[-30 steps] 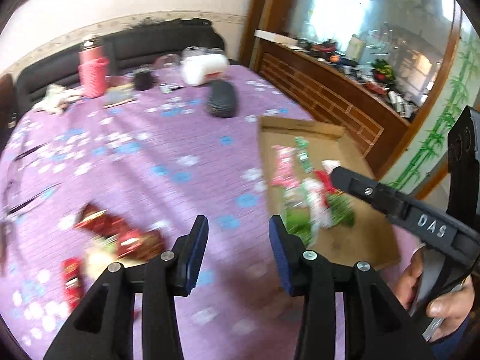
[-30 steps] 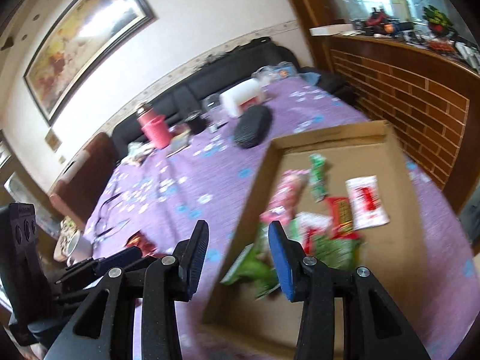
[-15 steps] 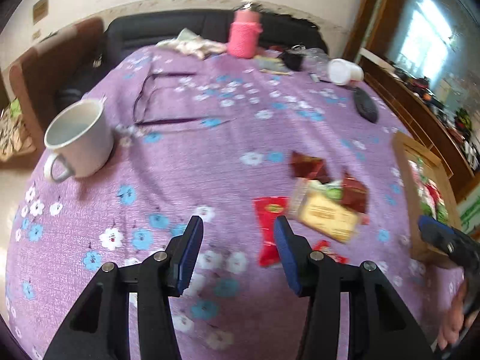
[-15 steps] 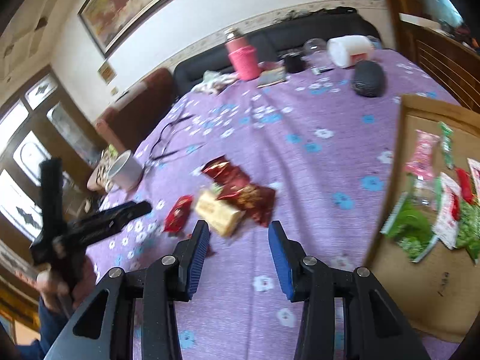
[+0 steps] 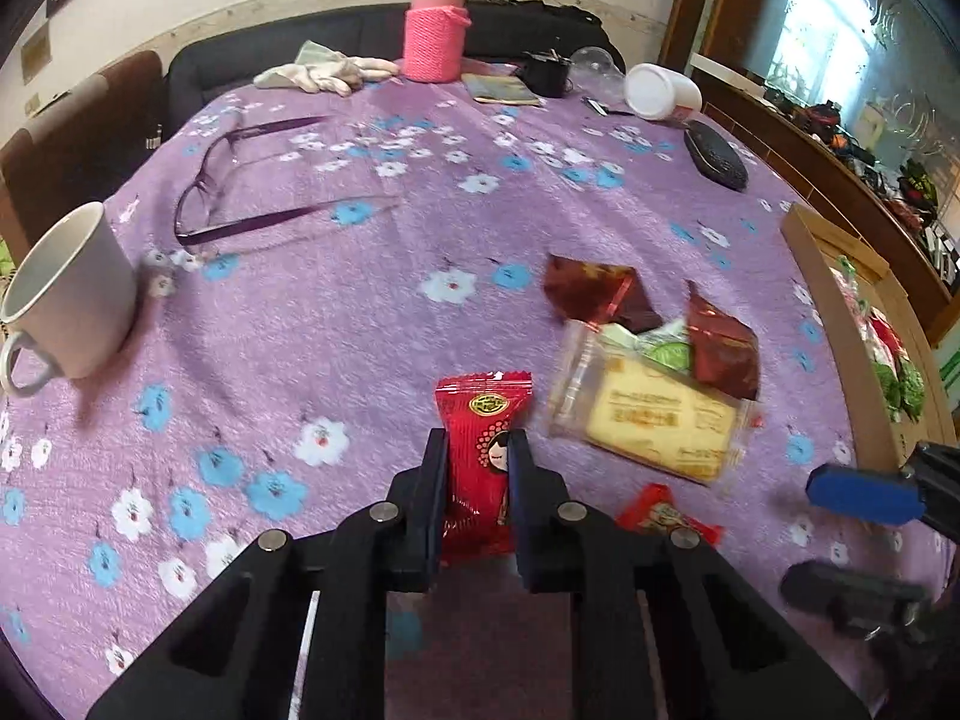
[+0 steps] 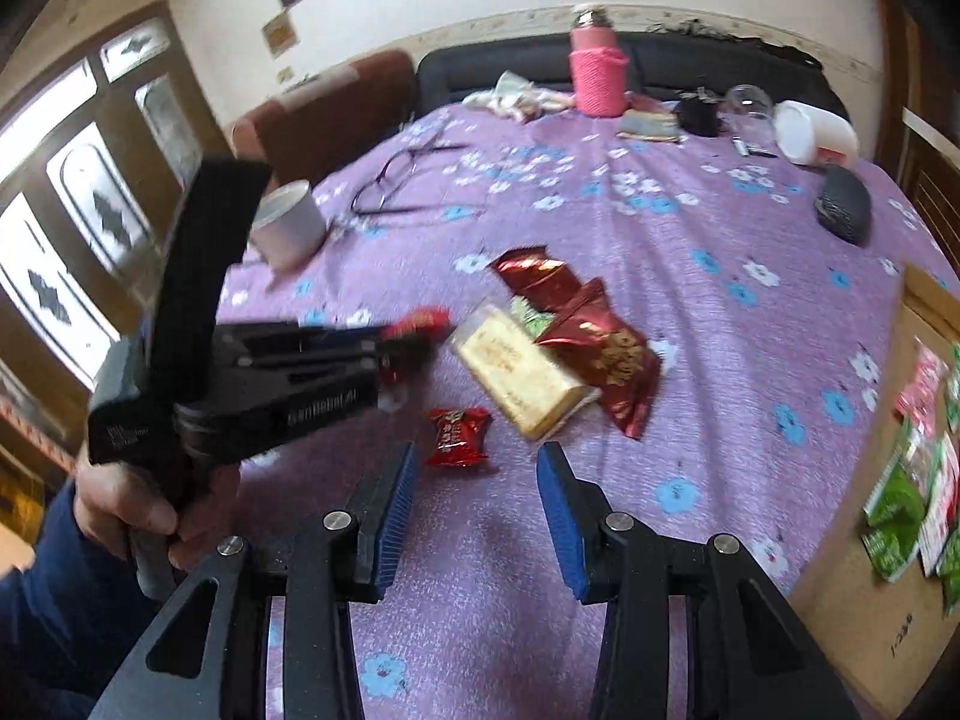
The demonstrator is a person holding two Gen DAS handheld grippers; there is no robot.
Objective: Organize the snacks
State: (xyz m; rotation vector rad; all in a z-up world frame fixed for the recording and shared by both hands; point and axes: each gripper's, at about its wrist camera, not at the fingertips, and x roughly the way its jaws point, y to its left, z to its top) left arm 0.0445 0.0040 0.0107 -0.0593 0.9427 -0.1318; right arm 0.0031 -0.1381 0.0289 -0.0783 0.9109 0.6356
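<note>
My left gripper (image 5: 477,441) is shut on a red snack packet (image 5: 483,408) with a cartoon face, low over the purple floral cloth; the same packet (image 6: 420,321) shows blurred in the right wrist view. My right gripper (image 6: 478,462) stands open just short of a small red candy packet (image 6: 457,437), and nothing is between its pads. Beside them lie a yellow biscuit pack (image 5: 654,414) and two dark red foil packets (image 5: 594,297). A cardboard tray (image 6: 870,600) at the right holds green and red packets.
A white mug (image 5: 66,294) stands at the left edge and purple glasses (image 5: 240,180) lie behind it. At the far side are a pink knitted bottle (image 5: 435,30), a tipped white cup (image 5: 660,93) and a black case (image 5: 717,156). A hand grips the left tool.
My left gripper came down over the red packet and closed on it. My right gripper swung from the cardboard tray across to the loose snacks and sank toward the small red candy.
</note>
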